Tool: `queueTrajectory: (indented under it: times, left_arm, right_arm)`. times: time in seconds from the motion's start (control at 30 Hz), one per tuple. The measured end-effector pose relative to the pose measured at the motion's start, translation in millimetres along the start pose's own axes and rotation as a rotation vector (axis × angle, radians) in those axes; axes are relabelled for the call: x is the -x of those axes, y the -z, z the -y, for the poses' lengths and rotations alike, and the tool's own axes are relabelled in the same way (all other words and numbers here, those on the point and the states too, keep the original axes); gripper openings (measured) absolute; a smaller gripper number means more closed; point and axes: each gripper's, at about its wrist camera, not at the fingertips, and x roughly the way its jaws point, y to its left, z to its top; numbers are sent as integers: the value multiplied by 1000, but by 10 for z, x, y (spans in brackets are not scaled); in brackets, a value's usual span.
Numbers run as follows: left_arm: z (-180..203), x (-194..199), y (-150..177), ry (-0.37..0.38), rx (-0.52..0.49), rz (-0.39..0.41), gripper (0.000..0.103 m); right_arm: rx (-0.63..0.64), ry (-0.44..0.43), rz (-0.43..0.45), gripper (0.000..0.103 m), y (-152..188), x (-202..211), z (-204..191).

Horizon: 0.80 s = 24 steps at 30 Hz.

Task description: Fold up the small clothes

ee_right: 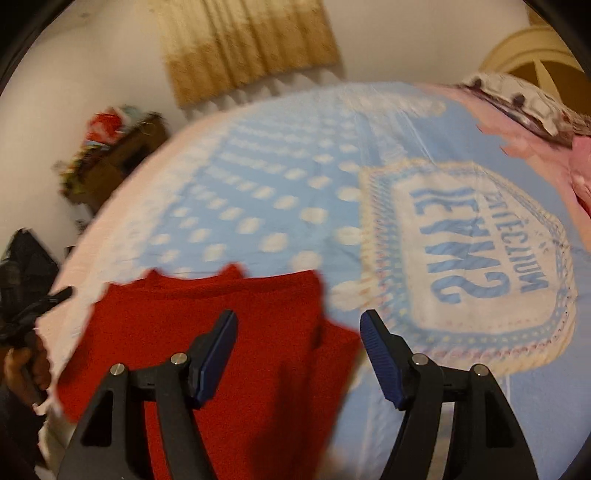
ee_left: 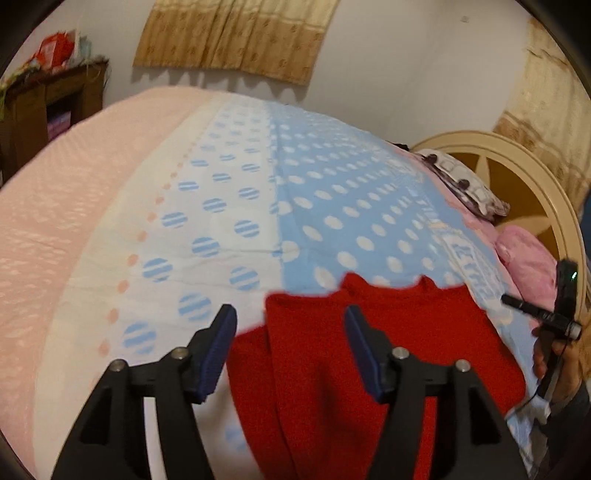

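No container showed in either view; the nearest thing to one was a dark wooden cabinet [ee_left: 48, 107] against the far wall, with a heap of red and coloured items [ee_left: 55, 48] piled on its top and something purple in its open shelf.

The red garment [ee_left: 369, 369] lay on the near part of the bed, spread on the blue sheet with white dots [ee_left: 351, 192]. It looked like a thick knitted piece, with 1 panel folded over the middle so that layered edges ran lengthwise, and 2 small points stuck up along its far edge. In the right wrist view the same cloth [ee_right: 221, 350] was blurred, with a lower flap jutting out at its right side.

The left gripper [ee_left: 290, 325] hung above the garment with its blue pads [ee_left: 218, 354] wide apart and no cloth between them. The right gripper [ee_right: 297, 332] also stood open over the garment's right edge, gripping nothing.

A pink blanket [ee_left: 55, 240] covered the far left of the bed. A printed label panel [ee_right: 476, 258] lay on the sheet right of the garment. A patterned pillow [ee_left: 465, 184] and a pink cushion [ee_left: 524, 254] rested by the cream headboard [ee_left: 546, 192]. A tan curtain [ee_left: 236, 33] hung on the white wall. The person's hand [ee_left: 554, 365] gripped the other tool's handle at the right edge.
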Motion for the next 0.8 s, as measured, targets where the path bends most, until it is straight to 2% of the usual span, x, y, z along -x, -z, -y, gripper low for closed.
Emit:
queueTrajectory:
  times: [0.1,0.2,0.33,0.4,0.47,0.5,0.53,0.6,0.73,0.8]
  left_arm:
    - [148,208,245,0,-38,-4,72]
    - [286,308,516,-16,-79,-29,72]
    - [423,245,816,-109,-162,-66,78]
    - [407,69,910,-157,-184,-94,78]
    - [353,-69,976,-168,-179,-111,86]
    - [302,-73,969,-169,-146,-89,94]
    - [270,-80,954,-172,-126,-94,97]
    - [217,-43,928,-152,-81,-105,96]
    - [256,232,996,-160,-97,-69,96]
    - [242,370,1053,-160,-91,-46,96]
  right_arm:
    - [61,-77,9,69,256,256,-311]
    - [146,-89,-28,69,612,358,-567]
    - [238,-9,-103,69,1101,272,-708]
    - [227,44,-142,69,1264,164,-627]
    - [242,51,-127,69,1318,167,-608]
    - [235,54,-131,69,1313,175,-599]
    - [218,57,-135,69,1301,187,-597]
    - [198,66,-133,69,1275,238,-641]
    - [219,46,-41,69,1202,491,-827]
    - [229,40,-35,69,1205,485,-895]
